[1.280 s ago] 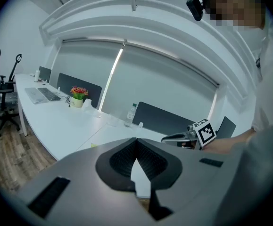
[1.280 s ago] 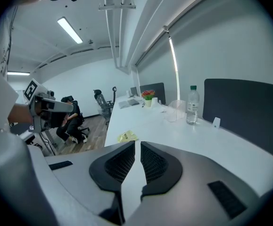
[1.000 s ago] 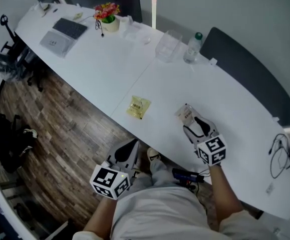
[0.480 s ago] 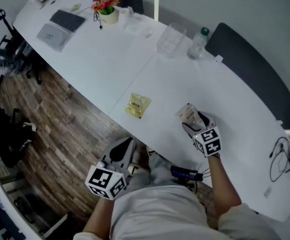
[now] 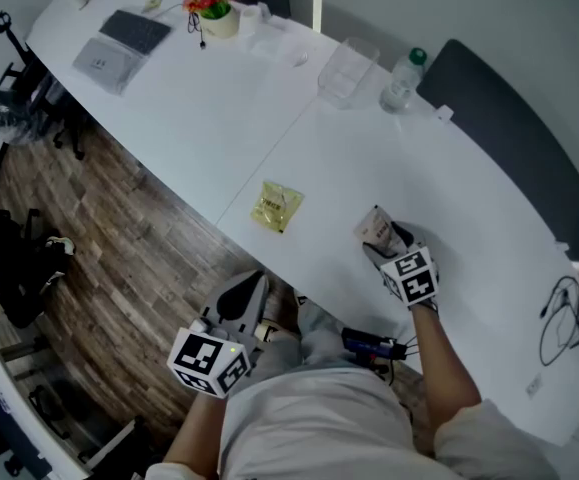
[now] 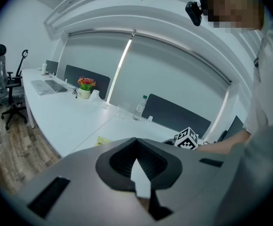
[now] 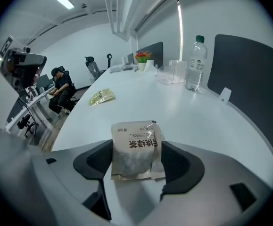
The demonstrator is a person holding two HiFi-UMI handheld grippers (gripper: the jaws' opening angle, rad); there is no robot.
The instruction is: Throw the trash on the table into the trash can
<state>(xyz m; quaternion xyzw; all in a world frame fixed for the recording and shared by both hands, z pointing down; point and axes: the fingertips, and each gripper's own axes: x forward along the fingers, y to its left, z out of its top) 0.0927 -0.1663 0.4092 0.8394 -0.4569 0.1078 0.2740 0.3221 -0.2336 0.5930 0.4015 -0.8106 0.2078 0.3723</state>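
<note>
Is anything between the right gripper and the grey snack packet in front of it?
Nothing visible. The grey packet lies flat on the table, directly between the jaws of the right gripper. Those jaws have just been opening and stand wide on either side of it, not clamped. The yellow packet lies well off to the side.

Table (image 5: 219, 118): 1. Snack packets: 2, a yellow packet (image 5: 275, 206) and a grey packet (image 5: 373, 230). Water bottle (image 5: 401, 80): 1. Clear container (image 5: 347, 71): 1. Flower pot (image 5: 216, 8): 1. Laptop (image 5: 119, 46): 1. Office chairs (image 5: 17, 118): probably 2, too dark to be sure.
</note>
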